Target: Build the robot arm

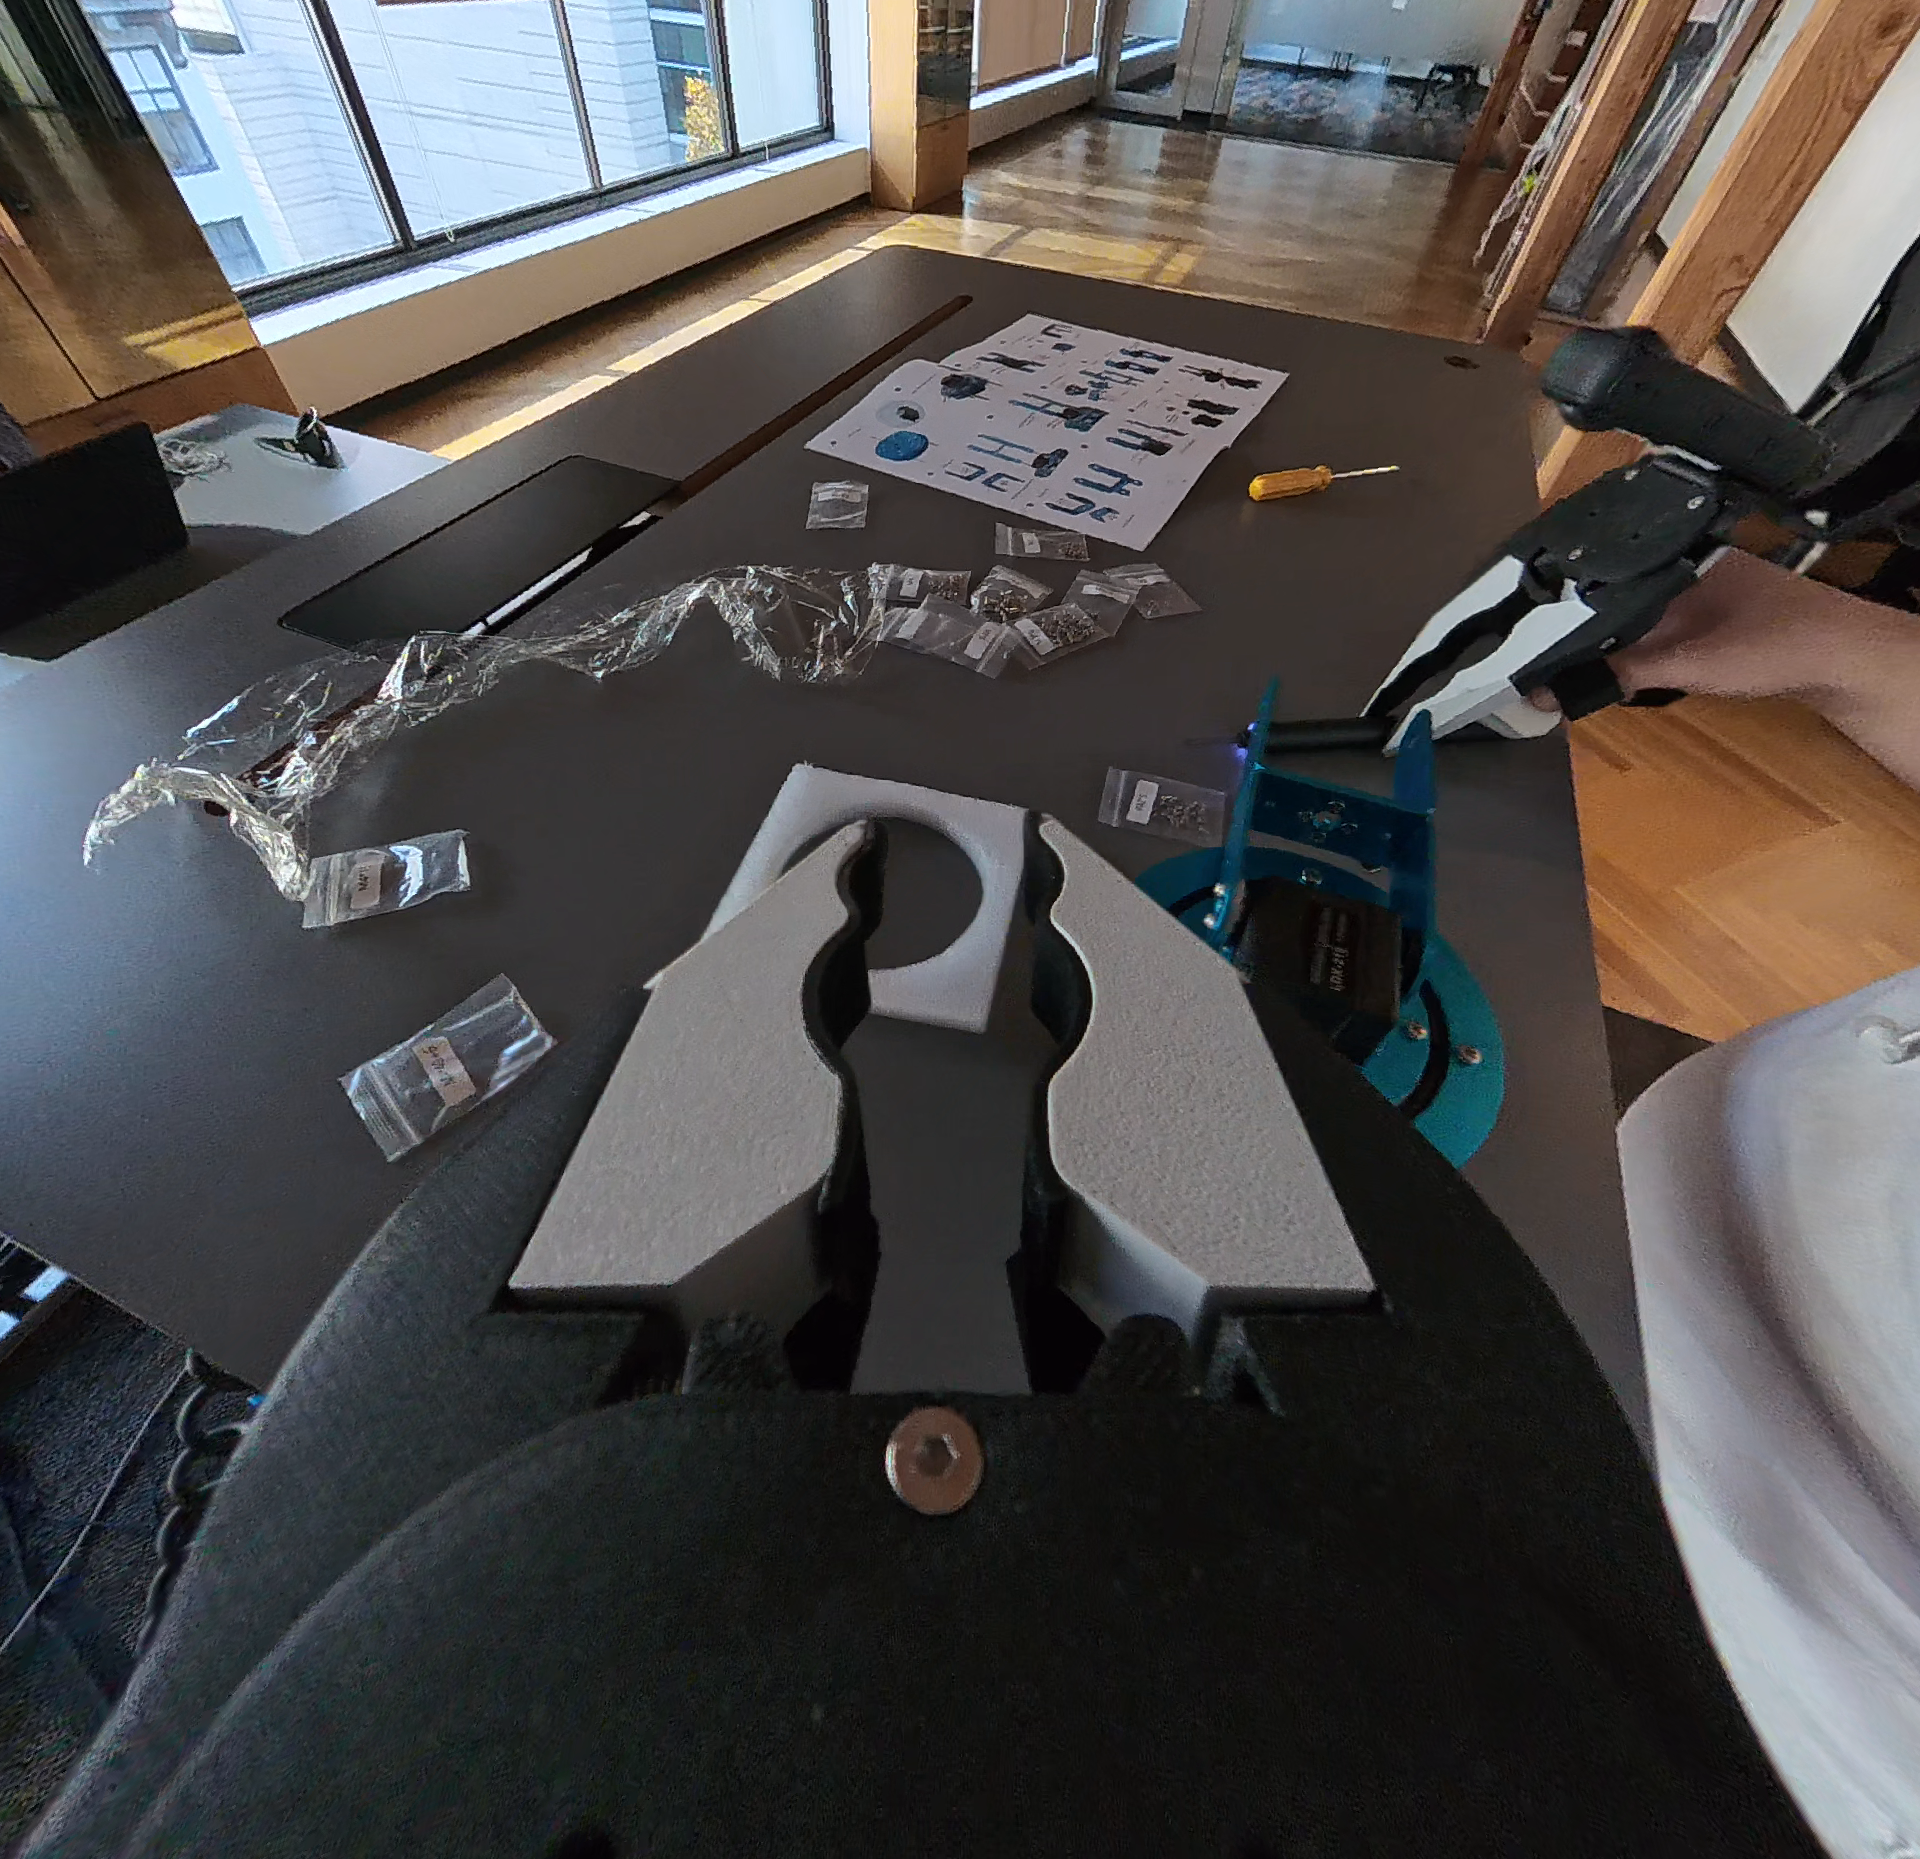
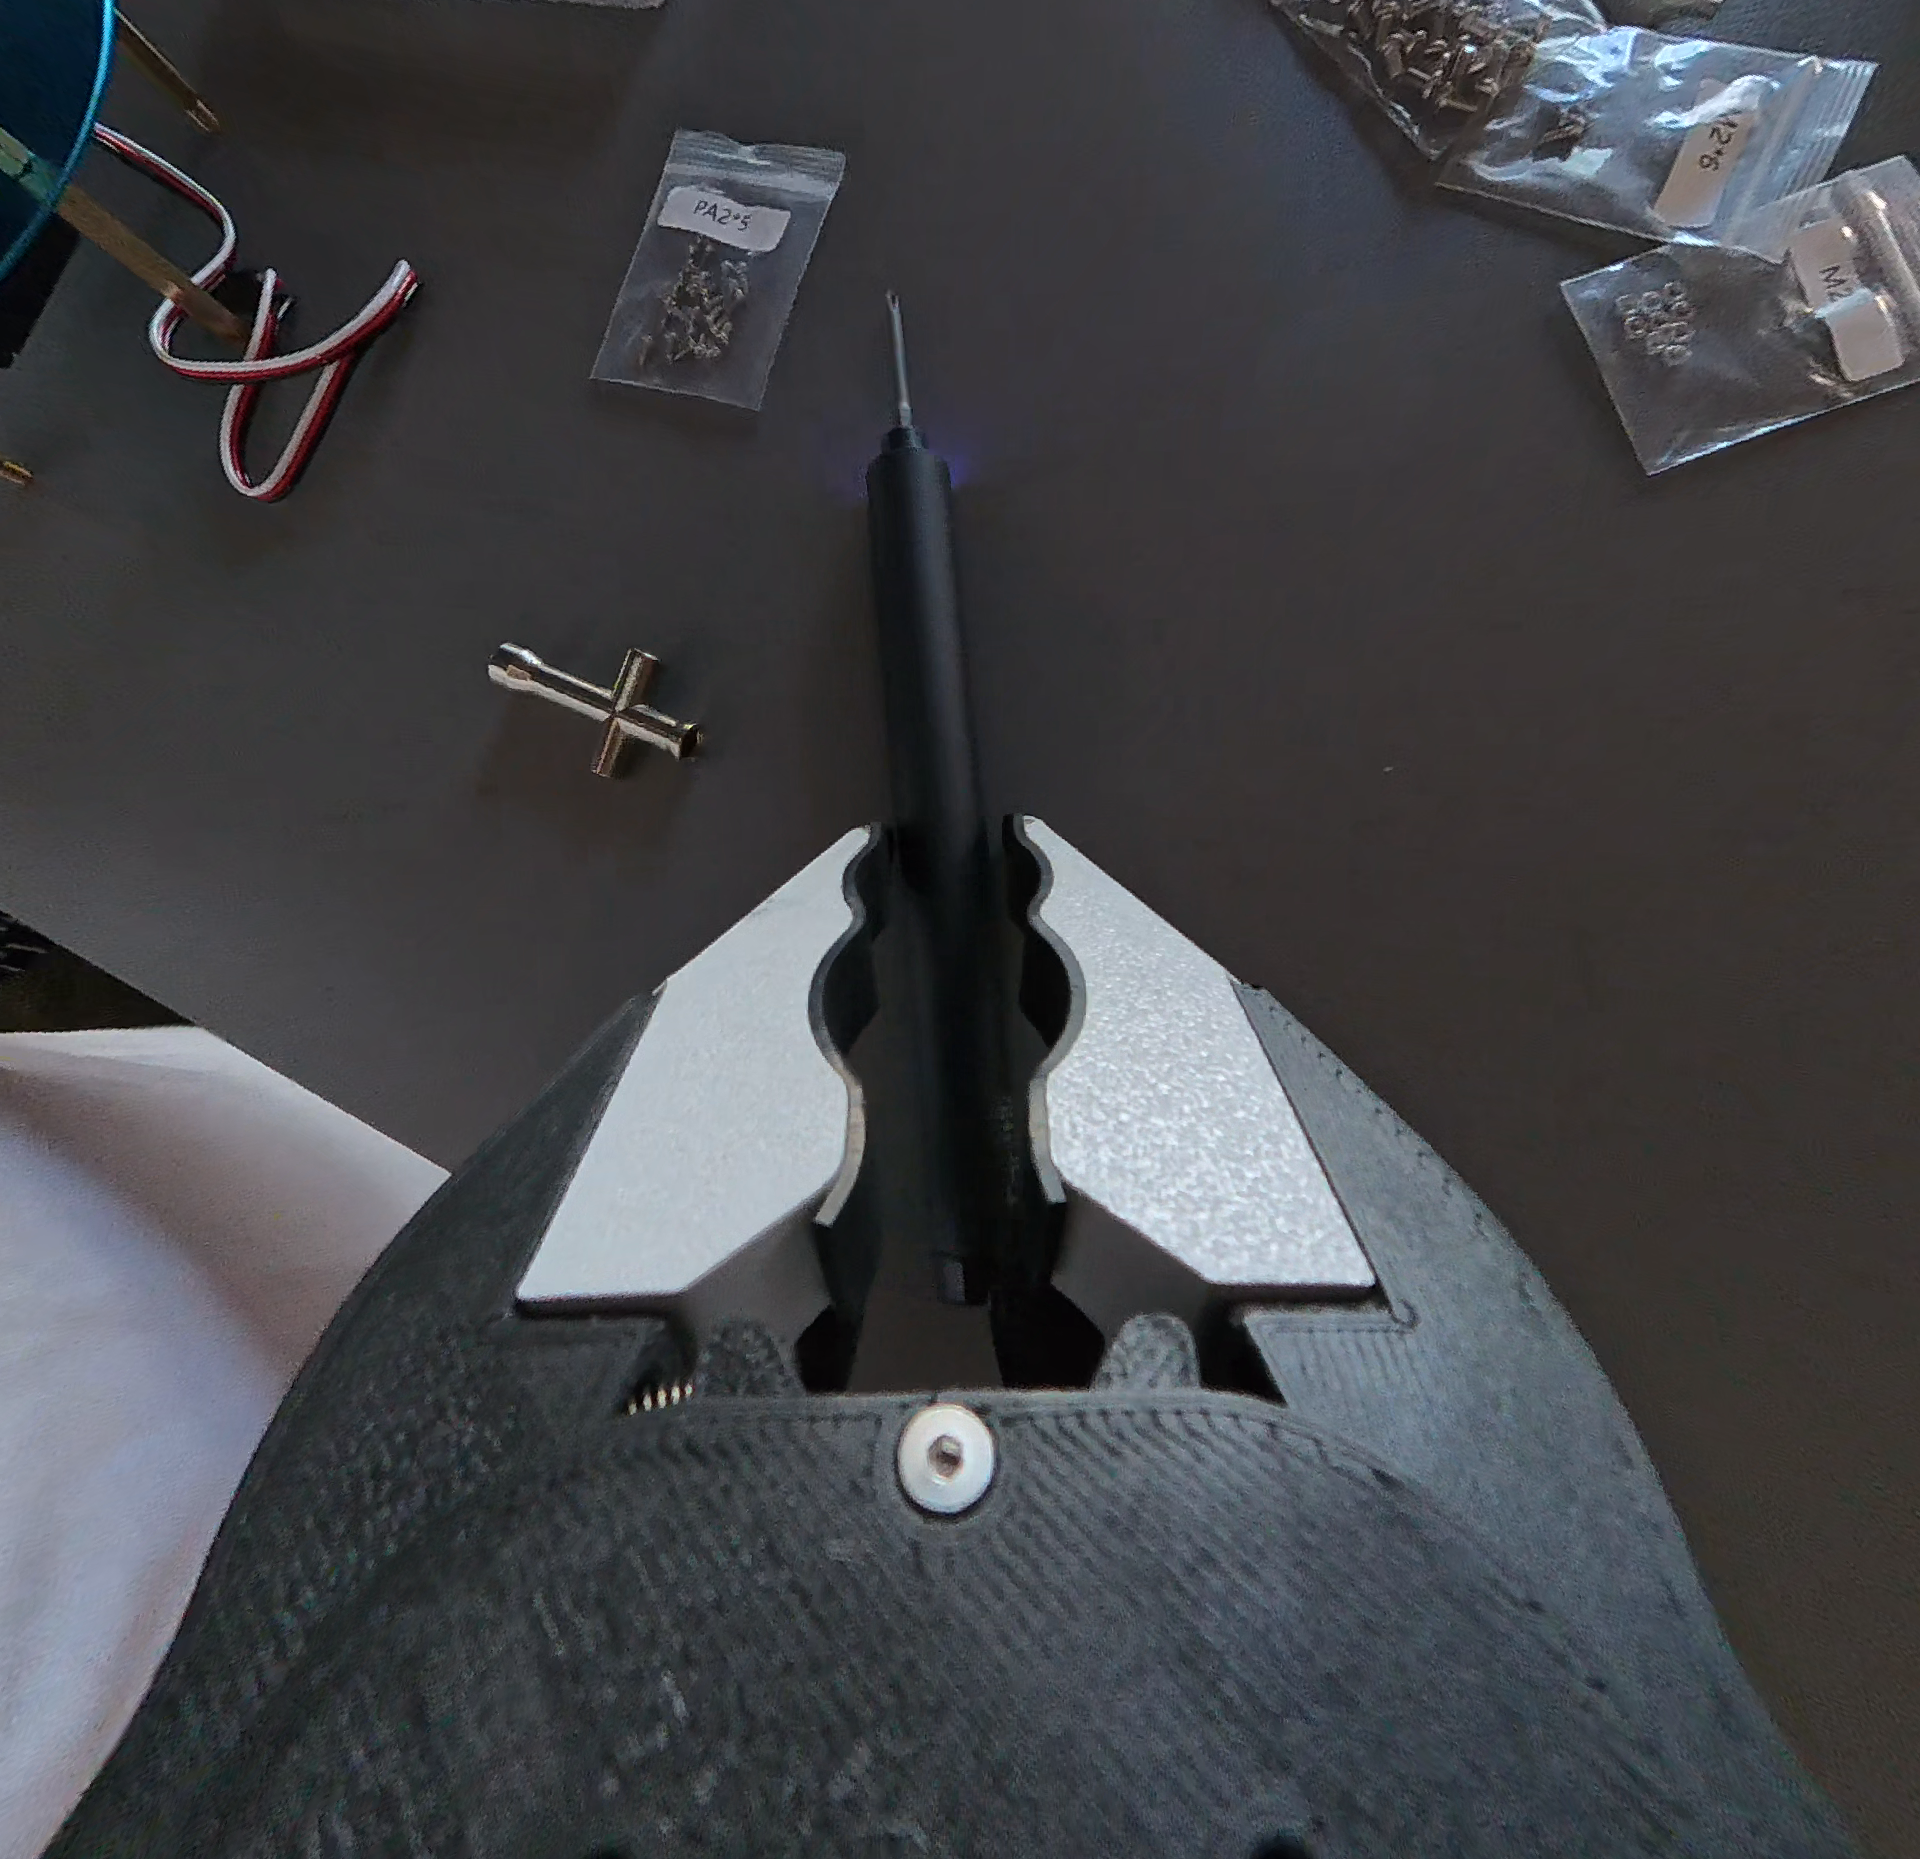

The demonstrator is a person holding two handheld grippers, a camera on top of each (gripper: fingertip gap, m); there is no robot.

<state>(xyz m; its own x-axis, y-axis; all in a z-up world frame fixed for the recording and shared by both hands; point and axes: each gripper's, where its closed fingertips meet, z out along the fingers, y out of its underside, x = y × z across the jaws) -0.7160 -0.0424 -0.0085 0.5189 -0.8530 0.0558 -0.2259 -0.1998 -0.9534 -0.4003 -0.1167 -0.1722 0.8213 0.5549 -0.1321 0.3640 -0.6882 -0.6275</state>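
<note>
My left gripper (image 1: 951, 833) is open and empty. It hovers low over the dark table (image 1: 644, 874), above a white foam piece (image 1: 935, 988) with a round cut-out. To its right stands a blue metal assembly (image 1: 1330, 843): a round base plate, an upright bracket and a black servo. My right gripper (image 2: 948, 827) is shut on a black pen-shaped electric screwdriver (image 2: 920, 666) whose thin bit points forward. In the left wrist view the right gripper (image 1: 1403, 723) holds the screwdriver (image 1: 1320, 734) level behind the bracket. A small bag of screws (image 2: 717, 261) lies just left of the bit.
A silver cross wrench (image 2: 603, 708) and red-white servo wires (image 2: 260, 355) lie left of the screwdriver. Several screw bags (image 1: 1018, 604), crumpled plastic wrap (image 1: 520, 656), an instruction sheet (image 1: 1049, 427) and a yellow screwdriver (image 1: 1299, 481) lie farther back. The table's right edge (image 1: 1579, 874) is close. There is about 35 cm between the tips of the two grippers. The blue metal assembly (image 1: 1330, 843) sits 15 cm or so from the ends of my left fingers. About 15 cm separates my left fingertips from the white foam piece (image 1: 935, 988).
</note>
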